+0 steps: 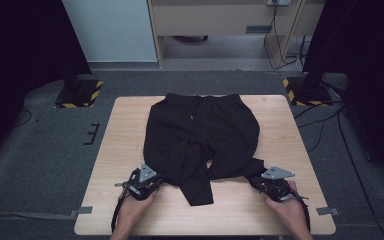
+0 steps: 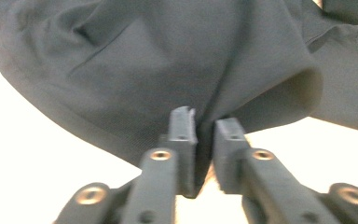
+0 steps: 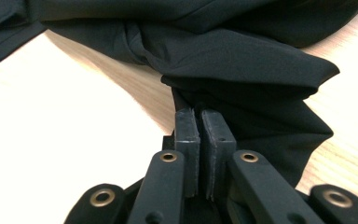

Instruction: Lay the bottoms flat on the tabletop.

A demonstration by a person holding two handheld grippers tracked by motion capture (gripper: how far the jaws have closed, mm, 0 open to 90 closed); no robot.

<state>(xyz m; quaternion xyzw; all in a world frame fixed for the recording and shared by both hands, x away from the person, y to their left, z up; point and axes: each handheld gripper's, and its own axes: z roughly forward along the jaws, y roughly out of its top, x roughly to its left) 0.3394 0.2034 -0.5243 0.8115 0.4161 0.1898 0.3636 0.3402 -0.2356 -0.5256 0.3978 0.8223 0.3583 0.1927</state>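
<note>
Clamped on the near leg hems of the black trousers (image 1: 200, 135) spread on the wooden table (image 1: 280, 125), the left gripper (image 1: 147, 181) and right gripper (image 1: 270, 181) should be lifted together, evenly, so no fabric is dragged.

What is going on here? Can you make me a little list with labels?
thing: black pants, spread out with the waistband on the far side
where: wooden table
left tongs: shut on the pants' near left edge
right tongs: shut on a bunched bit of the pants' near right edge
hands: both at the near edge of the table
floor: grey carpet
</note>
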